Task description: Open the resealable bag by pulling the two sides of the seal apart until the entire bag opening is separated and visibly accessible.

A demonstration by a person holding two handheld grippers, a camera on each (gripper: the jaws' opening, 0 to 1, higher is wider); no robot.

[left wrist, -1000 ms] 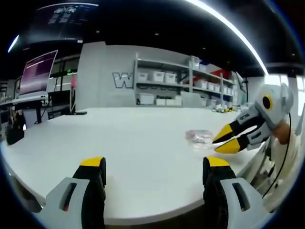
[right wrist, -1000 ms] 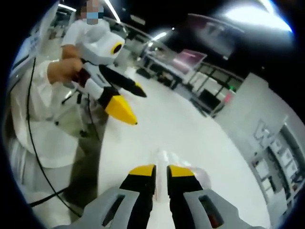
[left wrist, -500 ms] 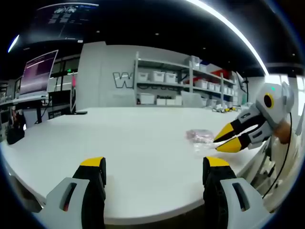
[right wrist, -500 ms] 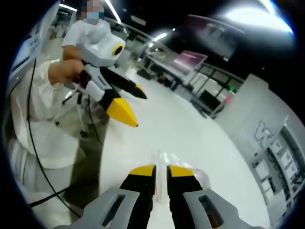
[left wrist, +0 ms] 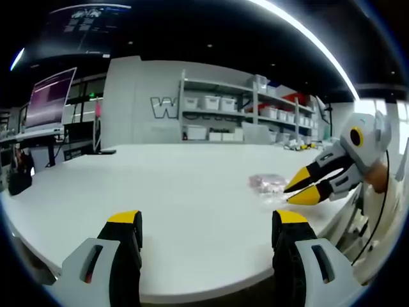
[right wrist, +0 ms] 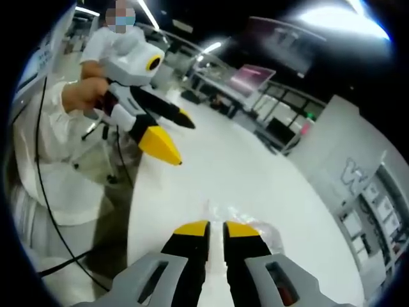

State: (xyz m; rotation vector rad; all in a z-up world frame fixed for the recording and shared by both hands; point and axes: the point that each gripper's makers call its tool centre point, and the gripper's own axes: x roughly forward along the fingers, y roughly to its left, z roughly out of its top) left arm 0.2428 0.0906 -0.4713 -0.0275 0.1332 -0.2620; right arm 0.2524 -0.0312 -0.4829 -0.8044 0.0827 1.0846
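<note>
Resealable bag (left wrist: 266,183) lies flat on the white worktop (left wrist: 179,192), toward its right edge in the left gripper view; clear plastic, with pinkish contents I cannot make out. Left gripper (left wrist: 203,220) hangs low over the near edge of the worktop, fingers spread wide, released, nothing between them; well apart from the bag. In the same view the right gripper (left wrist: 296,190) comes in from the right, its yellow tips just beside the bag's near corner. In the right gripper view the right gripper (right wrist: 216,228) has its fingers drawn close with a thin gap; the bag (right wrist: 246,227) sits right at the tips, and whether they pinch the plastic I cannot tell. Left gripper (right wrist: 171,136) shows there at upper left, held in a hand (right wrist: 80,96), fingers parted. Shelves with white bins (left wrist: 220,105) stand behind the worktop.
</note>
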